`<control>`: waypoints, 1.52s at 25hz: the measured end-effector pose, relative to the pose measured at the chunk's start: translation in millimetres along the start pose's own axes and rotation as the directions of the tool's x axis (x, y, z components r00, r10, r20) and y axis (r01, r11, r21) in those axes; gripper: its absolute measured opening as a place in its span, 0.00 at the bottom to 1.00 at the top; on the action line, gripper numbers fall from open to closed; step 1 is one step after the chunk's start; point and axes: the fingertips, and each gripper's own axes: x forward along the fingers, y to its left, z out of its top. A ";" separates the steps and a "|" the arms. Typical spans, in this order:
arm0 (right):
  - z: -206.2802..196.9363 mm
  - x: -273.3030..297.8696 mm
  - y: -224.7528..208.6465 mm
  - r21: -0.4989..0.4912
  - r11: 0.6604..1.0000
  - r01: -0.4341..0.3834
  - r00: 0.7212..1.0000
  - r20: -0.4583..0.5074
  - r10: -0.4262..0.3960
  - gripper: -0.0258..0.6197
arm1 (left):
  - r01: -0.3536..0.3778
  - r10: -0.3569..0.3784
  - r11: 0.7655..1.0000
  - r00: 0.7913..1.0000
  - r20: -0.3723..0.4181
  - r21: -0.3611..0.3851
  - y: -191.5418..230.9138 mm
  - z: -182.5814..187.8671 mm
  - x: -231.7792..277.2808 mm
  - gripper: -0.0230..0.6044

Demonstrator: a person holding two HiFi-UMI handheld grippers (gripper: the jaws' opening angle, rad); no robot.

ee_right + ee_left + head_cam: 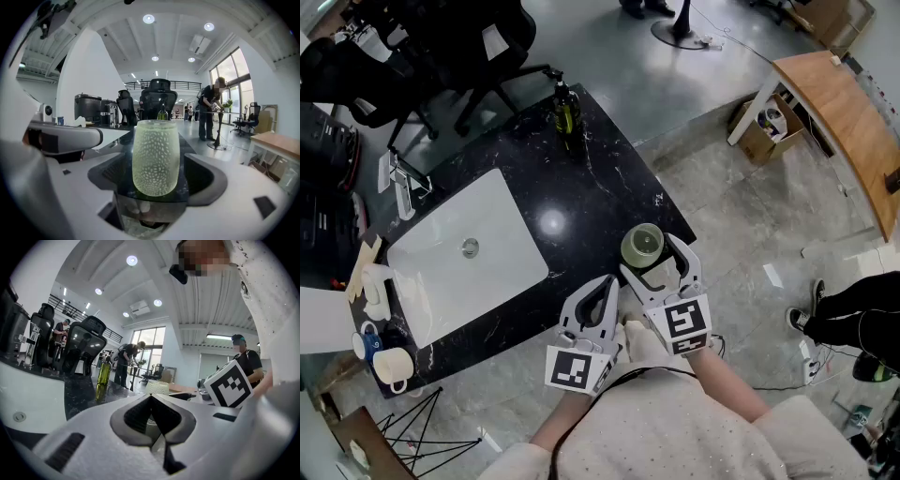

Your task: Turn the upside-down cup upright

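Observation:
A pale green dotted glass cup (pixel 642 246) (pixel 155 157) stands on the black marble counter (pixel 581 187) near its front corner, flat rim up and rounded end down. My right gripper (pixel 649 255) (pixel 157 178) is open. Its jaws reach along both sides of the cup with a small gap on each side. My left gripper (pixel 607 283) (pixel 151 399) is shut on nothing, just left of the right one at the counter's edge. Past its closed tips, the left gripper view shows the cup (pixel 157 387).
A white sink (pixel 464 253) with a faucet (pixel 403 187) fills the counter's left part. A green bottle (pixel 565 108) stands at the far edge, white mugs (pixel 389 361) at the near left corner. Beyond the counter are an office chair (pixel 478 47) and a wooden table (pixel 844 103).

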 end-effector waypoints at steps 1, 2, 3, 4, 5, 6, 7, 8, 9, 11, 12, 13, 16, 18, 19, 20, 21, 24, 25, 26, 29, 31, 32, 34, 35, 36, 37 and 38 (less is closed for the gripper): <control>-1.5 2.3 -0.3 -0.007 1.000 -0.002 1.000 -0.004 0.002 0.60 | -0.003 0.003 1.000 1.000 0.004 0.002 -0.2 0.7 1.0 0.05; -2.9 4.3 -0.5 -0.015 1.000 -0.004 1.000 -0.007 0.004 0.60 | -0.005 0.005 1.000 1.000 0.007 0.006 -0.3 1.1 1.9 0.05; -4.0 5.9 -0.7 -0.022 1.000 -0.005 1.000 -0.008 0.005 0.59 | -0.005 0.005 1.000 1.000 0.011 0.012 -0.3 1.1 2.6 0.05; -4.6 6.9 -0.7 -0.028 1.000 -0.005 1.000 -0.007 0.004 0.59 | -0.005 0.005 1.000 1.000 0.014 0.018 -0.5 1.0 3.0 0.05; -4.8 7.3 -0.8 -0.031 1.000 -0.003 1.000 -0.003 0.003 0.59 | -0.004 0.004 1.000 1.000 0.017 0.021 -0.8 1.2 3.1 0.05; -4.6 7.4 -1.1 -0.033 0.999 0.000 1.000 0.002 0.000 0.59 | -0.005 0.005 1.000 1.000 0.019 0.024 -1.0 1.6 3.0 0.05; -4.1 7.4 -1.7 -0.034 0.999 0.003 1.000 0.008 -0.003 0.59 | -0.007 0.006 1.000 1.000 0.019 0.029 -0.9 1.8 3.0 0.05; -3.7 7.7 -2.1 -0.035 0.999 0.005 1.000 0.011 -0.005 0.59 | -0.008 0.007 0.999 1.000 0.021 0.034 -0.8 2.0 3.1 0.05; -3.5 8.0 -2.5 -0.037 0.999 0.005 1.000 0.012 -0.005 0.59 | -0.006 0.005 0.999 1.000 0.029 0.037 -1.1 2.4 3.4 0.05; -3.3 8.0 -2.9 -0.048 0.999 0.010 1.000 0.016 -0.009 0.59 | -0.002 0.001 0.999 0.999 0.041 0.038 -1.9 3.3 3.5 0.05; -2.8 7.4 -3.1 -0.056 0.998 0.015 1.000 0.021 -0.014 0.59 | -0.003 0.002 0.999 0.999 0.042 0.037 -1.8 3.6 3.3 0.05; -2.2 6.7 -3.1 -0.064 0.998 0.020 0.999 0.026 -0.019 0.57 | -0.005 0.004 0.999 0.999 0.041 0.033 -1.6 4.2 3.1 0.05; -1.7 5.5 -3.3 -0.064 0.998 0.025 0.999 0.037 -0.022 0.55 | -0.011 0.011 1.000 0.999 0.041 0.013 -1.1 7.2 3.3 0.05; -1.7 5.8 -3.9 -0.058 0.998 0.023 0.999 0.037 -0.021 0.55 | -0.013 0.011 0.999 0.999 0.047 0.031 0.9 6.5 2.7 0.05; -1.8 6.2 -4.1 -0.057 0.998 0.021 0.999 0.036 -0.019 0.54 | -0.013 0.012 0.999 0.999 0.046 0.031 1.6 6.0 2.3 0.05; -1.8 6.7 -4.0 -0.056 0.998 0.018 0.999 0.034 -0.016 0.54 | -0.015 0.014 1.000 0.999 0.042 0.022 1.8 5.9 2.0 0.05; -1.9 7.1 -3.8 -0.054 0.998 0.015 0.999 0.032 -0.013 0.54 | -0.018 0.017 1.000 0.999 0.038 0.008 1.9 5.9 1.7 0.05; -1.5 6.9 -4.3 -0.036 0.999 0.006 1.000 0.025 -0.005 0.54 | -0.023 0.024 0.999 0.999 0.028 -0.026 2.1 6.3 1.6 0.05; -0.9 6.4 -4.9 -0.017 1.000 0.001 1.000 0.024 -0.001 0.54 | -0.024 0.025 1.000 0.999 0.030 -0.018 3.1 6.1 1.2 0.05; -0.3 5.8 -5.7 0.008 1.000 -0.004 1.000 0.023 0.004 0.54 | -0.025 0.025 1.000 0.999 0.031 -0.004 4.4 5.6 0.5 0.05; 1.4 3.3 -8.1 0.093 0.995 -0.017 1.000 0.017 0.016 0.54 | -0.031 0.031 0.999 0.999 0.026 -0.006 6.3 7.1 -1.0 0.05; 2.7 1.6 -8.8 0.142 0.990 -0.027 1.000 0.013 0.025 0.54 | -0.034 0.034 0.999 0.999 0.030 0.004 8.5 8.5 -2.6 0.05; 4.0 1.0 -8.4 0.165 0.986 -0.034 0.999 0.013 0.033 0.54 | -0.036 0.036 0.999 0.999 0.030 0.008 9.7 9.1 -3.6 0.05; 6.2 0.3 -6.6 0.221 0.974 -0.052 0.999 0.013 0.051 0.54 | -0.044 0.043 0.999 0.999 0.029 0.009 11.7 10.2 -5.5 0.05; 7.0 0.0 -5.6 0.253 0.965 -0.062 0.998 0.013 0.061 0.54 | -0.048 0.047 0.999 0.999 0.027 0.009 12.6 10.6 -6.3 0.05; 7.7 -0.2 -4.5 0.287 0.955 -0.072 0.997 0.013 0.072 0.54 | -0.052 0.051 0.999 0.998 0.025 0.007 13.4 10.8 -7.0 0.05; 8.3 -0.4 -3.2 0.320 0.944 -0.083 0.996 0.013 0.083 0.54 | -0.055 0.054 0.998 0.998 0.023 0.006 14.1 10.9 -7.7 0.05; 8.6 -0.6 -1.8 0.353 0.931 -0.094 0.995 0.013 0.096 0.54 | -0.056 0.056 0.998 0.998 0.020 0.005 14.5 10.8 -8.5 0.05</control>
